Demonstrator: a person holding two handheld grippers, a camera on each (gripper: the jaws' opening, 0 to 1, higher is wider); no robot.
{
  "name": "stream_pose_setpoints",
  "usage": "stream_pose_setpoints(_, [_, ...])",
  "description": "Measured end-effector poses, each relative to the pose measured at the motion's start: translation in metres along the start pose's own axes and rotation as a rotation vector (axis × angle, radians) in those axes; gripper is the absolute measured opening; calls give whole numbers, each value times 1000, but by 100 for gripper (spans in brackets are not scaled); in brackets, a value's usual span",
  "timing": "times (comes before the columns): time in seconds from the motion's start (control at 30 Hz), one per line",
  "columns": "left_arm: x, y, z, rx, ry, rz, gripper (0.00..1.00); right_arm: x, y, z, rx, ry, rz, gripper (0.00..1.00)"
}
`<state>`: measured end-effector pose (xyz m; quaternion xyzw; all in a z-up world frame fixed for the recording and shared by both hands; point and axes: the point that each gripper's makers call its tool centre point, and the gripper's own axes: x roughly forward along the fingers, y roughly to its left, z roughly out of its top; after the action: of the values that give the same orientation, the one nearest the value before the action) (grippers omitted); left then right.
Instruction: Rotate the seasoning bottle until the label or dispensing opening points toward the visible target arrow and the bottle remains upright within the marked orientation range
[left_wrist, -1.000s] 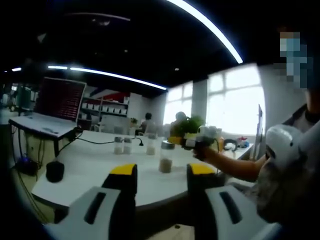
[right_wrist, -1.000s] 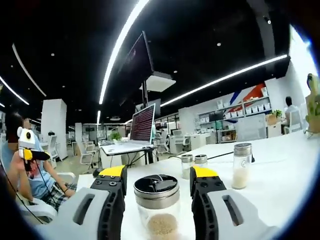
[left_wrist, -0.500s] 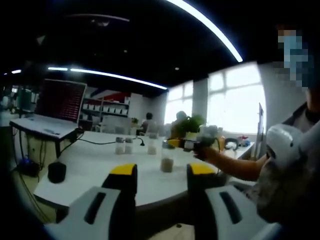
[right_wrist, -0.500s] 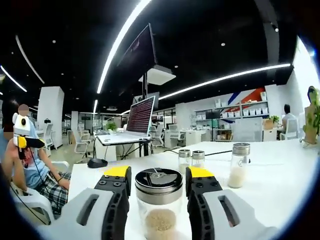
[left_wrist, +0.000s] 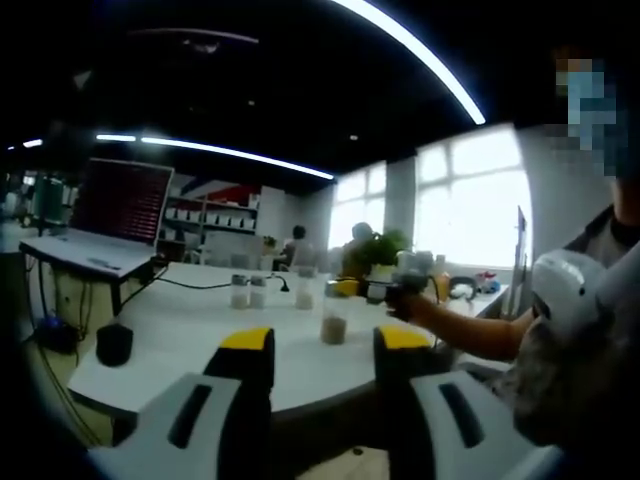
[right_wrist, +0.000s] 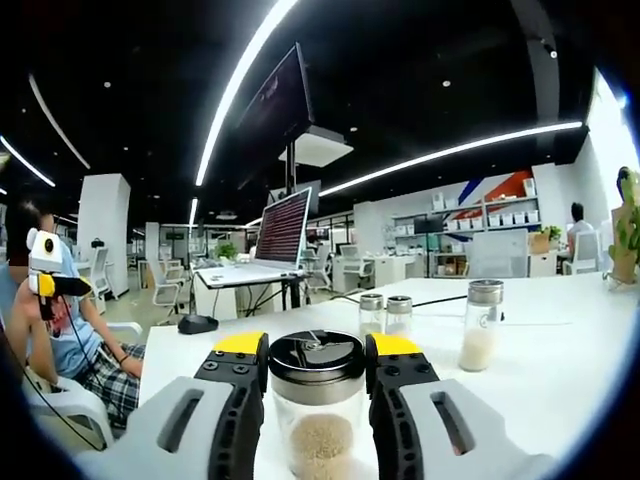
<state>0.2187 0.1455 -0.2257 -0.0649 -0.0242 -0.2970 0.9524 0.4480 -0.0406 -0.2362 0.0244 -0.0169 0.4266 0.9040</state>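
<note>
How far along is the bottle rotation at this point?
Done: the right gripper has closed its jaws against the seasoning bottle, which stands upright on the white table. In hand: the grasp. Left: the turn itself; no target arrow is visible. The left gripper hangs open, off the table.

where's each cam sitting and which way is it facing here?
Left gripper view: rides the left gripper, held back off the white table edge, facing across it toward the windows; its own jaws stand apart, and the person's forearm reaches in from the right with the right gripper.
Right gripper view: rides the right gripper low over the table, facing the laptop; jaws against the seasoning bottle.
Shared: the seasoning bottle, three more shakers, the laptop.
</note>
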Motion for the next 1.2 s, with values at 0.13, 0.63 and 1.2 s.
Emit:
stream_pose_setpoints(0.13, [0,1,0,-3,-2,2,42,0,0,-1,-3,7,3,38])
stream_pose_setpoints(0.63, [5,-1,-5,-16,9,-8,42,1,3,-2,9,22,89,37])
stream_pose_setpoints(1.2, [5,-6,-6,-26,9,-25,42,-5,11,-5,33,29,196,37])
